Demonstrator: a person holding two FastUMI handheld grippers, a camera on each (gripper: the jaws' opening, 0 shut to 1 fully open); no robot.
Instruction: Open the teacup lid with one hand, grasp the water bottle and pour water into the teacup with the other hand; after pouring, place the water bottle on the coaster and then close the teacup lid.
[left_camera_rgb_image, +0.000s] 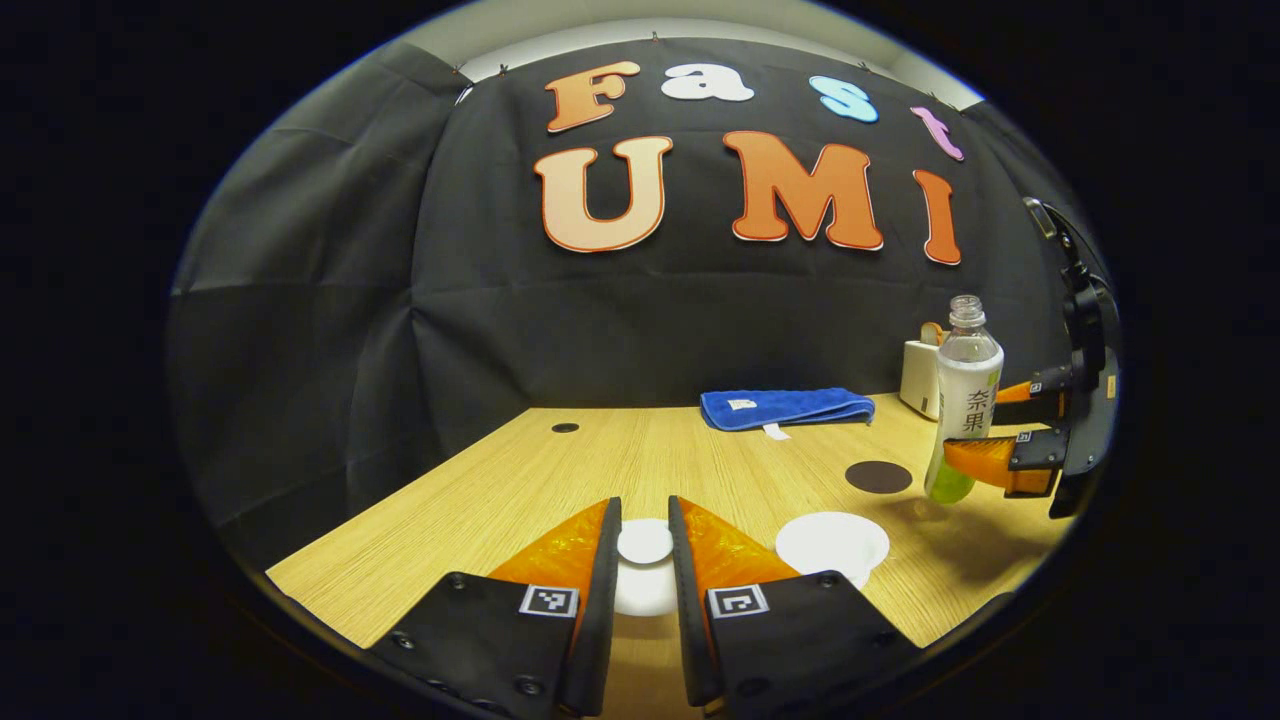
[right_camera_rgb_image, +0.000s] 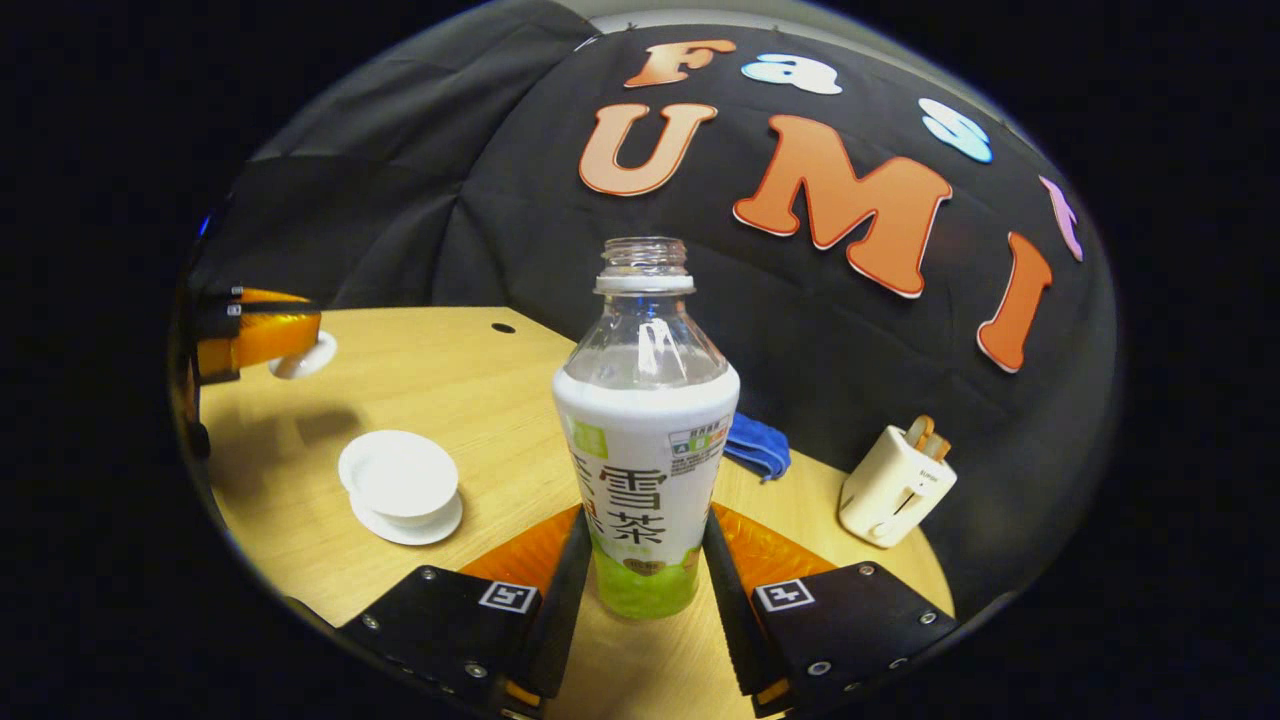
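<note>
A: Left gripper?
B: Bottom centre of left gripper view, pinching the teacup lid. Open teacup just right of it.
A: Right gripper?
B: Bottom centre of right gripper view, clamped on the uncapped water bottle. Coaster centre right, on the table.

Recording booth: black cloth wall behind a wooden table.

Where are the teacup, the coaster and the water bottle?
teacup (right_camera_rgb_image: 398, 478), right gripper view, its open white bowl.
coaster (left_camera_rgb_image: 878, 476), left gripper view, middle of the dark disc.
water bottle (right_camera_rgb_image: 645, 450), right gripper view, its white label.
</note>
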